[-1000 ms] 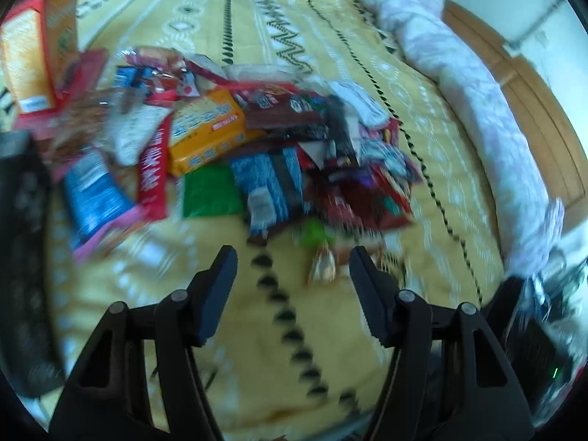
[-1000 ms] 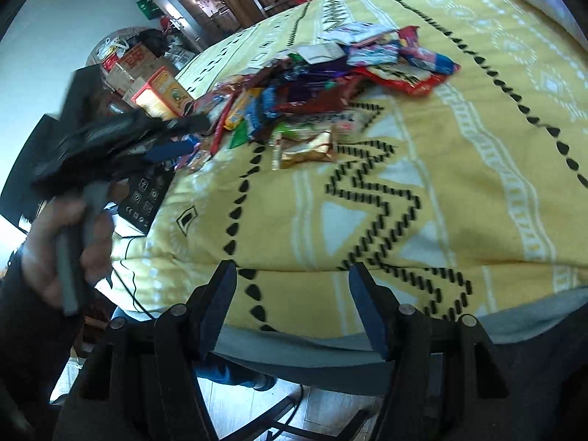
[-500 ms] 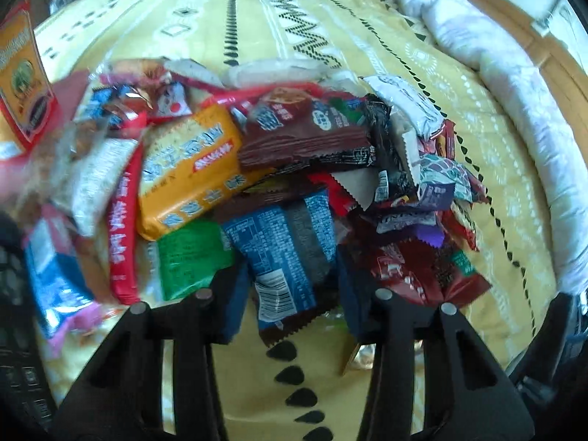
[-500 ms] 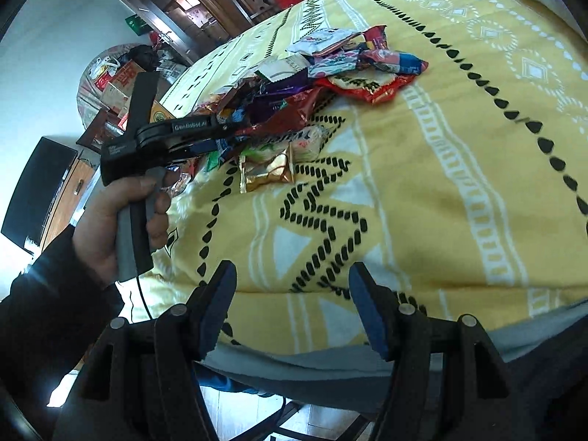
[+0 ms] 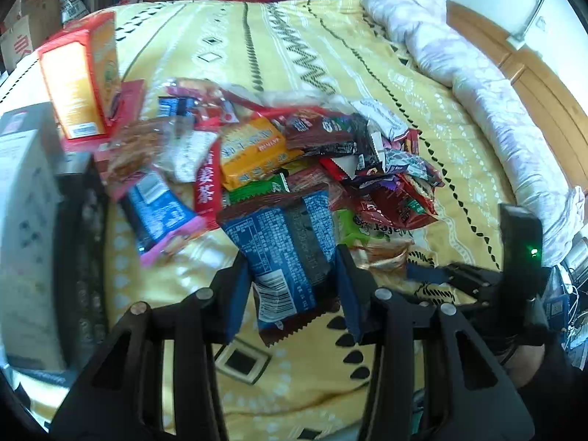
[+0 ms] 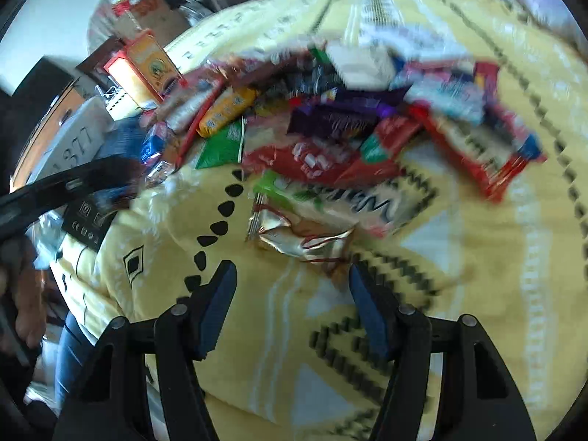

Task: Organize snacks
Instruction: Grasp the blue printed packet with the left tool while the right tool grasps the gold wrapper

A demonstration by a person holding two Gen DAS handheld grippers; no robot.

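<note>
A heap of snack packets (image 5: 294,154) lies on a yellow patterned bedspread (image 5: 294,367). My left gripper (image 5: 292,275) is shut on a blue packet with a barcode (image 5: 286,253); both pads press on its sides, and its far end rests against the heap. In the right wrist view the same heap (image 6: 330,128) is blurred. My right gripper (image 6: 290,290) stands open just short of a crumpled gold wrapper (image 6: 305,239), with nothing between its fingers. A green-and-white wafer pack (image 6: 330,202) lies right behind the gold wrapper.
A tall orange carton (image 5: 79,77) stands at the heap's far left. White and black boxes (image 5: 25,220) line the bed's left edge. A rolled pale quilt (image 5: 477,84) runs along the right side by a wooden headboard. A hand and dark sleeve (image 6: 22,294) show at far left.
My left gripper moved into the heap, closed on the blue packet and drew it back. My right gripper swept across the bed to the gold wrapper, still open.
</note>
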